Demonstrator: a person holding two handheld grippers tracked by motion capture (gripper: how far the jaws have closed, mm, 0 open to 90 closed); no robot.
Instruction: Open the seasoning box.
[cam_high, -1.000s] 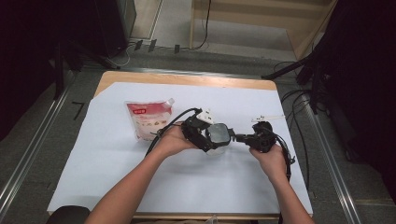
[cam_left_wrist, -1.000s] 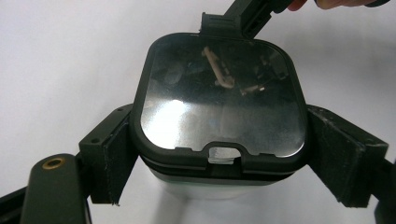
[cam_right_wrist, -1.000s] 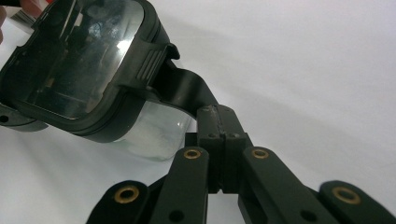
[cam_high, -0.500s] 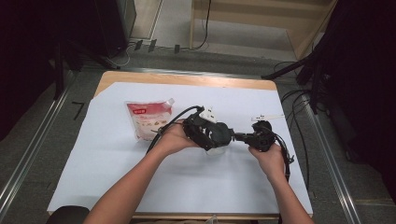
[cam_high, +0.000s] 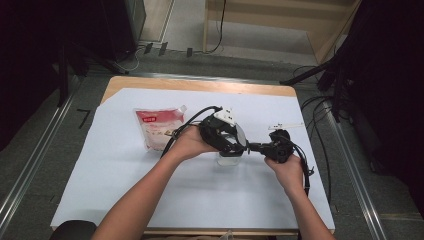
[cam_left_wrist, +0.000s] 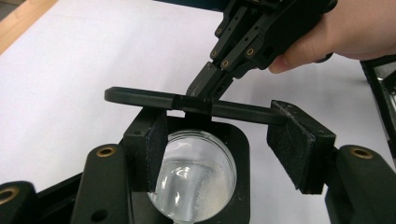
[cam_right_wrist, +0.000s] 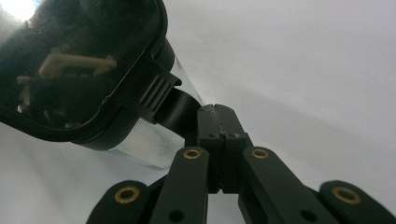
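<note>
Looking down L gripper (cam_left_wrist: 224, 154), pads apart, jaws just closing around clear glass jar (cam_left_wrist: 196, 179) w/ black lid frame (cam_left_wrist: 236, 140). Beyond, R gripper (cam_left_wrist: 196, 100) pinching lid's black clasp bar (cam_left_wrist: 154, 97), over white table (cam_left_wrist: 70, 70).

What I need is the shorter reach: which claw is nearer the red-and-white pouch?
Left. The left claw, whose jaws have just been closing over the jar, sits just right of the pouch. The right claw, shut on the lid tab, lies beyond the jar.
</note>
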